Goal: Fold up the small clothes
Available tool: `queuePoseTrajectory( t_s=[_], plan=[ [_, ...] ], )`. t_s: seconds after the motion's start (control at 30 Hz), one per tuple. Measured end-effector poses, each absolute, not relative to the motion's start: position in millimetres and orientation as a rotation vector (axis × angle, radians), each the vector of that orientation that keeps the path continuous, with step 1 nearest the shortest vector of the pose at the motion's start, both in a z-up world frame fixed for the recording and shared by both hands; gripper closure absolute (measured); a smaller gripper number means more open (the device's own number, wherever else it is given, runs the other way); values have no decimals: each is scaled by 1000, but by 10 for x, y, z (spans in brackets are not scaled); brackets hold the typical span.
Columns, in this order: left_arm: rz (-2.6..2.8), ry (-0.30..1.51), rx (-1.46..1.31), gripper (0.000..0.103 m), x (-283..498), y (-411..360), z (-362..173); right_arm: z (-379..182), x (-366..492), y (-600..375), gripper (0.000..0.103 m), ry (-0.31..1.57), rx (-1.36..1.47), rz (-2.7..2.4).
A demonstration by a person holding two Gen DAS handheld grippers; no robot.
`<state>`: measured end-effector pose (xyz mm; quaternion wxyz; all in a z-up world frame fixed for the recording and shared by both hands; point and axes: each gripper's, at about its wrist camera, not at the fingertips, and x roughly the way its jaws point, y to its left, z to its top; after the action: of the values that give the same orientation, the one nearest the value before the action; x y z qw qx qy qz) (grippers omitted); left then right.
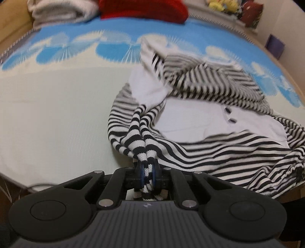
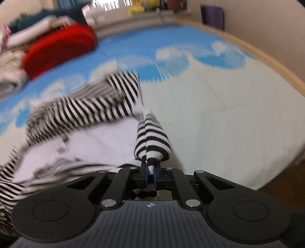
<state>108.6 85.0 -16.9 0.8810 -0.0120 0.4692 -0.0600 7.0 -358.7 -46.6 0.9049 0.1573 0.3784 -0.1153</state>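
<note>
A black-and-white striped garment with a white inside panel lies crumpled on the bed, to the right in the left wrist view and to the left in the right wrist view. My left gripper is shut on a bunched striped edge of it, which passes between the blue pads. My right gripper is shut on another striped edge of the same garment. Both views are blurred by motion.
The bed sheet is white with a blue cloud pattern at the far side. A red folded item and pale folded clothes sit at the far edge; they also show in the right wrist view. A wooden bed frame runs along the right.
</note>
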Motion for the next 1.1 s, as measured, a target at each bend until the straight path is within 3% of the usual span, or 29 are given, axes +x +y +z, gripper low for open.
queuePoseTrajectory(
  t_s=[0.3, 0.47, 0.87, 0.93, 1.0, 1.1],
  plan=[
    [-213, 787, -210, 96, 434, 995, 652, 382, -581, -3834, 99, 572, 403, -135],
    [-202, 792, -260, 96, 463, 1034, 690, 685, -882, -3990, 99, 510, 429, -122],
    [-179, 992, -155, 94, 2280, 850, 268, 342, 937, -3978, 99, 702, 295, -138],
    [-156, 1055, -179, 85, 2461, 897, 64, 173, 1254, -3964, 98, 761, 267, -137],
    [-88, 1130, -258, 84, 2589, 950, 1, -32, 1473, -3951, 97, 839, 264, -150],
    [-91, 1040, -310, 75, 2605, 973, 171, -103, 1562, -3962, 92, 879, 351, -208]
  ],
)
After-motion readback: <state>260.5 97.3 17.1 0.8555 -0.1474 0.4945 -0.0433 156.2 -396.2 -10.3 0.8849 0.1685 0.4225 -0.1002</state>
